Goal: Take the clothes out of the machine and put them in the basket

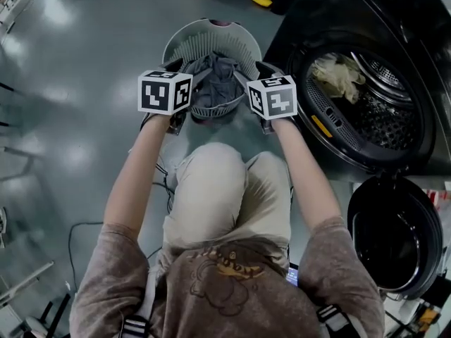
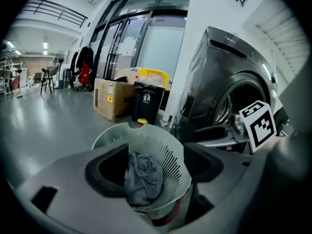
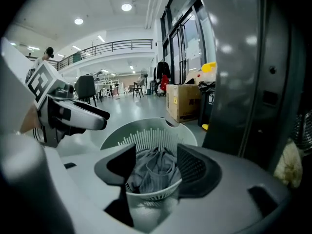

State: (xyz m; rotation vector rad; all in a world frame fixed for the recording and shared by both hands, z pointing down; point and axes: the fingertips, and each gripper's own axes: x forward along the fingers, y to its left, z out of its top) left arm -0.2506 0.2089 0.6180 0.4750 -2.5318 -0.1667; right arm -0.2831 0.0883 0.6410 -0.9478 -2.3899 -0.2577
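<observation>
Well — one basket [image 1: 204,28], one grey garment [image 1: 217,79]

Grey garment [image 1: 215,83] in the basket [image 1: 211,42]
It lies crumpled in the slatted white basket beside the washing machine [image 1: 310,97]; pale clothes [image 1: 340,76] sit inside its drum [image 1: 386,115].

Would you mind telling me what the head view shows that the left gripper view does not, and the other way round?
Only the head view shows the machine's open round door, the pale clothes lying in the drum, and the person's knees. Only the left gripper view shows the tall glass doors and a red item hanging beside them. Both show the slotted basket with the grey garment in it, next to the washing machine.
</observation>
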